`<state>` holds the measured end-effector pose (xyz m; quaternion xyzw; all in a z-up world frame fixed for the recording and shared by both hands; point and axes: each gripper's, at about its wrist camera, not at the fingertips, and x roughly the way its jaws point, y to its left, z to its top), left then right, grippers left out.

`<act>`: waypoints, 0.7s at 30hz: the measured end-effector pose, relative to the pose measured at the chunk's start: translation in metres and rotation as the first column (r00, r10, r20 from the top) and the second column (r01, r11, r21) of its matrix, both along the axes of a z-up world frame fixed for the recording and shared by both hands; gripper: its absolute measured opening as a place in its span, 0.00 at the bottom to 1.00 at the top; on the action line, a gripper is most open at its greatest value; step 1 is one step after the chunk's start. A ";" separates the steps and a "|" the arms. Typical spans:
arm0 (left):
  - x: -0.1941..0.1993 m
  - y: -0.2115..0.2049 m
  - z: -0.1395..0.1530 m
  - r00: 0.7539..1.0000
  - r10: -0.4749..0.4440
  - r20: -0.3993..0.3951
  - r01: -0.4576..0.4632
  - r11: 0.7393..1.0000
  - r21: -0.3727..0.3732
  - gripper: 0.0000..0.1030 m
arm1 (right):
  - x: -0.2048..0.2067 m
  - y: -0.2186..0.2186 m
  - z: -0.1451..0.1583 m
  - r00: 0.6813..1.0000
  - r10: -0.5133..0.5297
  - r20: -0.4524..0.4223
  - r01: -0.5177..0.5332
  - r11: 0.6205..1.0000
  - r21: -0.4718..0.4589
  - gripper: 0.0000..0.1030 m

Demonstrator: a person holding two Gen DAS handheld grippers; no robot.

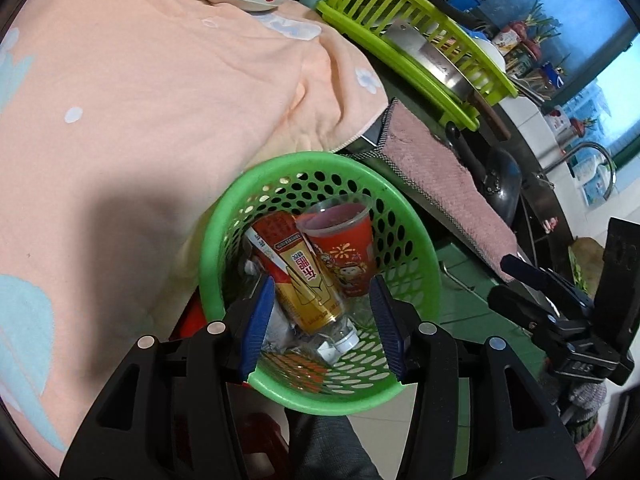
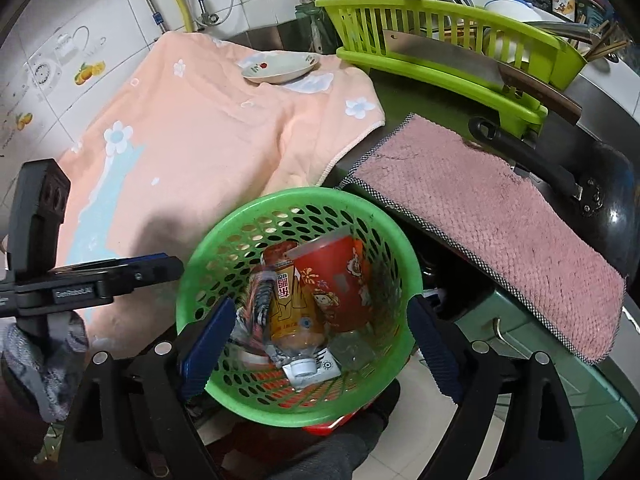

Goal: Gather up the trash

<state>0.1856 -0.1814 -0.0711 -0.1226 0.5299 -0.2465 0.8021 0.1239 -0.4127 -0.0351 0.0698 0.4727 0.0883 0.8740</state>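
A green perforated basket (image 1: 416, 248) sits below the counter edge; it also shows in the right wrist view (image 2: 200, 248). Inside lie a plastic bottle with a yellow and red label (image 1: 308, 280), a red paper cup (image 1: 348, 256) and crumpled wrappers (image 1: 276, 332). The bottle (image 2: 288, 304) and cup (image 2: 340, 284) show in the right wrist view too. My left gripper (image 1: 322, 320) is open and empty, hovering over the basket. My right gripper (image 2: 320, 340) is open and empty above the same basket.
A peach towel (image 1: 140, 120) covers the counter, with a white dish (image 2: 280, 66) on it. A pink cloth (image 2: 480, 216) hangs over the counter edge. A lime dish rack (image 2: 440, 44) holds a cleaver (image 2: 460, 60). A black pan (image 2: 580, 188) lies at the right.
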 end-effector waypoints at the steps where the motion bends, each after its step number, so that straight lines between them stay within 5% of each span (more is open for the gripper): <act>1: -0.001 0.002 0.000 1.000 0.005 0.003 -0.005 1.000 -0.001 0.50 | -0.001 0.000 0.000 1.000 0.000 0.001 0.000 1.000 0.007 0.82; 21: -0.037 0.067 0.039 0.974 0.123 0.190 -0.135 0.989 0.051 0.64 | -0.016 0.045 0.003 0.997 0.049 0.052 -0.054 0.994 0.096 0.83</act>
